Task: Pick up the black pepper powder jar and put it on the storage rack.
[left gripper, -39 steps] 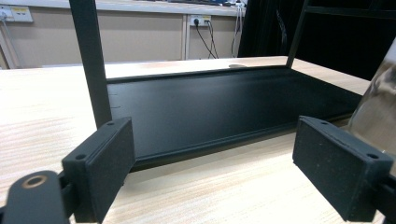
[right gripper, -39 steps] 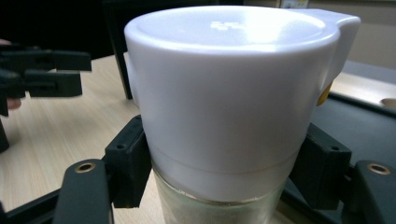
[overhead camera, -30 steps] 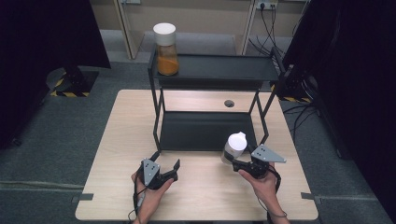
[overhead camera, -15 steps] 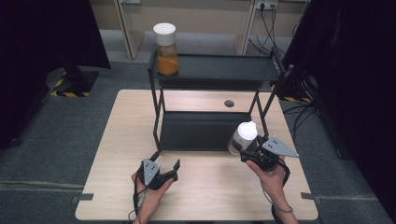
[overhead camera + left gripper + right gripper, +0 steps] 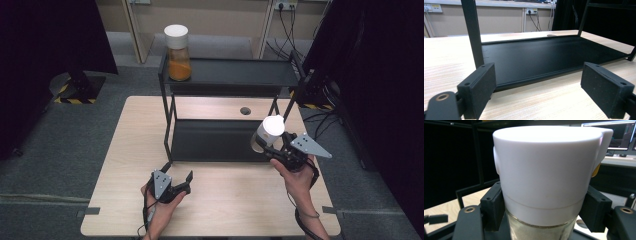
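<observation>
The right gripper (image 5: 268, 148) is clamped on a glass jar with a tall white plastic lid (image 5: 267, 132), and compared with a second ago it has carried that jar up off the light wooden tabletop (image 5: 125, 150); then the jar sat low near the front right leg of the black metal two-tier shelf rack (image 5: 235, 75), now it hangs in the air, tilted, just ahead of the gripper and level with the gap between the tiers. In the right gripper view the jaws press the jar (image 5: 546, 182) just below the lid. The likely aim is the top tier, far up and to the left of this gripper, where a matching white-lidded jar of orange powder (image 5: 178, 52) stands. The left gripper (image 5: 179, 181) rests on the tabletop, jaws apart and empty, unmoved.
</observation>
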A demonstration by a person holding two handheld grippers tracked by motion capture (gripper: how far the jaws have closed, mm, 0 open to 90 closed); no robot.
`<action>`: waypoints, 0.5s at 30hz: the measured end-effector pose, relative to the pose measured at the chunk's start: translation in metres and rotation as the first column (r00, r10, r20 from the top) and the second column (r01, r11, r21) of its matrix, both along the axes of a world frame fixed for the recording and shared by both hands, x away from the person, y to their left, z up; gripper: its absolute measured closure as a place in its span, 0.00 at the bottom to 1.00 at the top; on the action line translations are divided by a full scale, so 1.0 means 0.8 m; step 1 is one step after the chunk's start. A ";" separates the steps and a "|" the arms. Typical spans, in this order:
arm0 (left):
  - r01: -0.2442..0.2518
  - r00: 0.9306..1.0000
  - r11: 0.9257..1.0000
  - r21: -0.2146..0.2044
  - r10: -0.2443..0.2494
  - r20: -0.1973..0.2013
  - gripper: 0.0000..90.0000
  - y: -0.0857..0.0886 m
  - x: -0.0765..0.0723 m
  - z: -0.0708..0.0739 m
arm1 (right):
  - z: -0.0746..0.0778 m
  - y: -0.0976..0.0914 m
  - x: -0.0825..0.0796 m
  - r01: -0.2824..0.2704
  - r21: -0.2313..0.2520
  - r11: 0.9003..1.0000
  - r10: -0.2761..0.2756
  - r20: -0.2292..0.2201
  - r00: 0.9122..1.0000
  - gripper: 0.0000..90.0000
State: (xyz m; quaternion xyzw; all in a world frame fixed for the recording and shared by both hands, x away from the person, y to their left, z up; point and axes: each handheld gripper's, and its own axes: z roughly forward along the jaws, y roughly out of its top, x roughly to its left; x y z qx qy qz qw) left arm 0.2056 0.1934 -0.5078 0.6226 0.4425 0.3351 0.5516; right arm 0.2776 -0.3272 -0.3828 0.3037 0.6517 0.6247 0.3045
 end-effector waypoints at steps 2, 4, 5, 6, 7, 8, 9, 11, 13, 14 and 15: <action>0.000 1.000 1.000 0.001 0.000 -0.001 0.14 0.000 0.000 0.000 | 0.005 0.000 0.001 0.004 0.001 1.000 -0.004 0.009 1.000 0.34; -0.001 1.000 1.000 0.002 0.001 0.000 0.14 0.000 0.000 0.000 | 0.010 0.001 0.003 0.009 0.004 1.000 -0.009 0.016 1.000 0.34; 0.000 1.000 1.000 0.002 0.000 0.000 0.14 0.000 0.000 0.000 | 0.013 0.001 0.003 0.010 0.006 1.000 -0.010 0.018 1.000 0.34; 0.000 1.000 1.000 0.002 0.000 0.000 0.14 0.000 0.000 0.000 | 0.015 0.002 0.004 0.013 0.008 1.000 -0.013 0.021 1.000 0.34; 0.000 1.000 1.000 0.001 0.000 0.000 0.14 0.000 0.000 0.000 | 0.017 0.002 0.004 0.015 0.008 1.000 -0.015 0.025 1.000 0.34; -0.001 1.000 1.000 0.000 0.001 0.000 0.14 0.000 0.000 0.000 | 0.020 0.003 0.005 0.016 0.007 1.000 -0.017 0.029 0.999 0.34; -0.001 1.000 1.000 0.000 0.001 0.000 0.14 0.000 0.000 0.000 | 0.022 0.003 0.005 0.018 0.008 1.000 -0.018 0.032 0.999 0.34; -0.001 1.000 1.000 0.000 0.001 0.000 0.14 0.000 0.000 0.000 | 0.026 0.004 0.007 0.021 0.013 1.000 -0.021 0.036 0.999 0.34; -0.001 1.000 1.000 -0.001 0.001 -0.001 0.14 0.000 0.000 0.000 | 0.029 0.005 0.008 0.024 0.018 1.000 -0.025 0.041 0.999 0.34; -0.001 1.000 1.000 -0.002 0.001 -0.001 0.14 0.000 0.000 0.000 | 0.031 0.005 0.008 0.026 0.021 0.999 -0.027 0.044 0.999 0.34; -0.001 1.000 1.000 -0.002 0.001 -0.001 0.14 0.000 0.000 0.000 | 0.032 0.006 0.008 0.027 0.024 0.999 -0.028 0.047 0.999 0.34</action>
